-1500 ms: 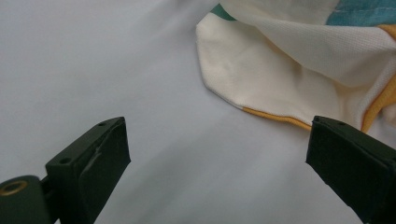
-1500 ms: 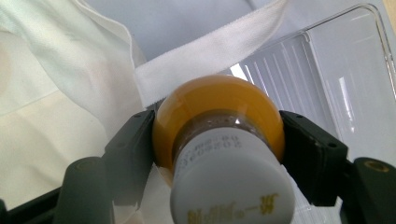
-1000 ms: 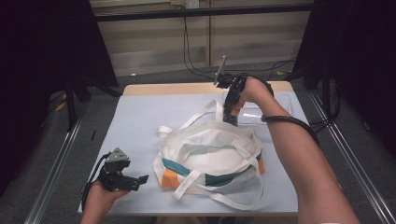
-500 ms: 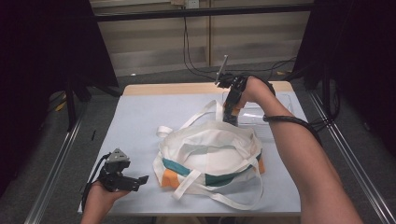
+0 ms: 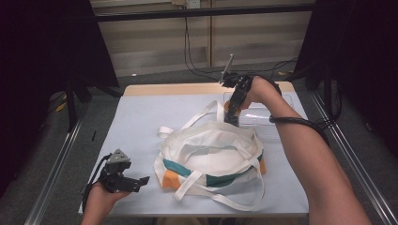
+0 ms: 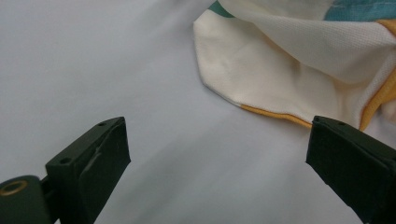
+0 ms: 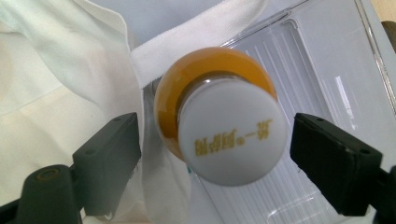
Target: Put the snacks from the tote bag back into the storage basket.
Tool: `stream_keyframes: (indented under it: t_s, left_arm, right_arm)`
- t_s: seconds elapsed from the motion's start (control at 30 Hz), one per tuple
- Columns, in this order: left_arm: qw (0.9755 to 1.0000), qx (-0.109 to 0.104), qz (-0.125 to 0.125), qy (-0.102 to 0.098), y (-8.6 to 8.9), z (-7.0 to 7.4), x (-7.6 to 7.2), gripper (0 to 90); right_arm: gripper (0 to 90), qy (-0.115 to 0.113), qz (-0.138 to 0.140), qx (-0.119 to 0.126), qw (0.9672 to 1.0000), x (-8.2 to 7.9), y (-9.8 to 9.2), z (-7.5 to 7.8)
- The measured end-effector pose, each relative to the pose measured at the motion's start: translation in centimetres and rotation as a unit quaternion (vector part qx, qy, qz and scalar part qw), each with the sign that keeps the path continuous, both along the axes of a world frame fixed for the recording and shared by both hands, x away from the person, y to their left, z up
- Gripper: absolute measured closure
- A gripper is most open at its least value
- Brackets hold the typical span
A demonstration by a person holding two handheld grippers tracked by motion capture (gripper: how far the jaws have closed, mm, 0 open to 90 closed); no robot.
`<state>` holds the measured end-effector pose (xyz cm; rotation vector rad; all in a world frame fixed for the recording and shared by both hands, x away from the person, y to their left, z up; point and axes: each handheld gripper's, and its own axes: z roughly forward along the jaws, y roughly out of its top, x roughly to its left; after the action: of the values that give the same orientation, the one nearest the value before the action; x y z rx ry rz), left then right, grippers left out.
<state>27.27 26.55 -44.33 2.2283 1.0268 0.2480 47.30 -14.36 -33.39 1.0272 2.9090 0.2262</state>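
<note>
One rigid, smooth bottle (image 7: pixel 219 116) between just-opened, non-touching right gripper (image 7: pixel 215 154) jaws: regrip below white cap (image 7: pixel 233 135); left gripper (image 6: pixel 219 168) wide open, empty.

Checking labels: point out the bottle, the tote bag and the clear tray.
bottle (image 7: pixel 232 137): right gripper view, on its white cap.
tote bag (image 5: pixel 213 159): high view, on its white middle panel.
clear tray (image 7: pixel 327 70): right gripper view, on its ribbed floor.

black hand-held gripper (image 5: pixel 136 180), grey three-cornered plate, trailing black cable, bare forearms.
</note>
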Motion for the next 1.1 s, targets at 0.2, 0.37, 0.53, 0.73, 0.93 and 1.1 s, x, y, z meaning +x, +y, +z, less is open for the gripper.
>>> stream_keyframes:
  t_s: [0.2, 0.37, 0.53, 0.73, 0.93, 1.1]
  left_arm:
    - [1.0, -0.005, 0.003, -0.004, 0.0, -0.1, -0.1, 5.7]
    - [1.0, 0.001, -0.001, 0.0, 0.0, 0.0, 0.0, 5.8]
    - [1.0, 0.0, -0.007, 0.003, -0.2, 0.0, 0.2, 5.7]
    - [1.0, -0.002, -0.005, -0.004, -0.5, 0.0, 0.3, 5.7]
    - [0.9999, 0.004, -0.013, 0.002, -0.6, 0.0, 0.7, 5.8]
    - [0.9999, 0.002, -0.01, -0.002, -0.8, 0.0, 0.7, 5.8]
  right_arm:
    - [14.0, 0.001, -0.003, -0.004, 1.0, -0.3, -0.3, 0.3]
    - [13.3, -0.005, -0.006, 0.0, 1.0, -0.8, -0.8, 0.7]
    - [12.9, -0.004, -0.017, 0.006, 0.9998, -1.2, -1.2, 0.9]
    - [12.8, -0.003, -0.021, 0.005, 0.9998, -1.8, -1.9, 1.1]
    - [12.7, -0.006, -0.014, 0.002, 0.9999, -2.3, -2.2, 1.1]
    - [12.8, -0.004, -0.017, -0.001, 0.9999, -3.0, -2.4, 1.1]
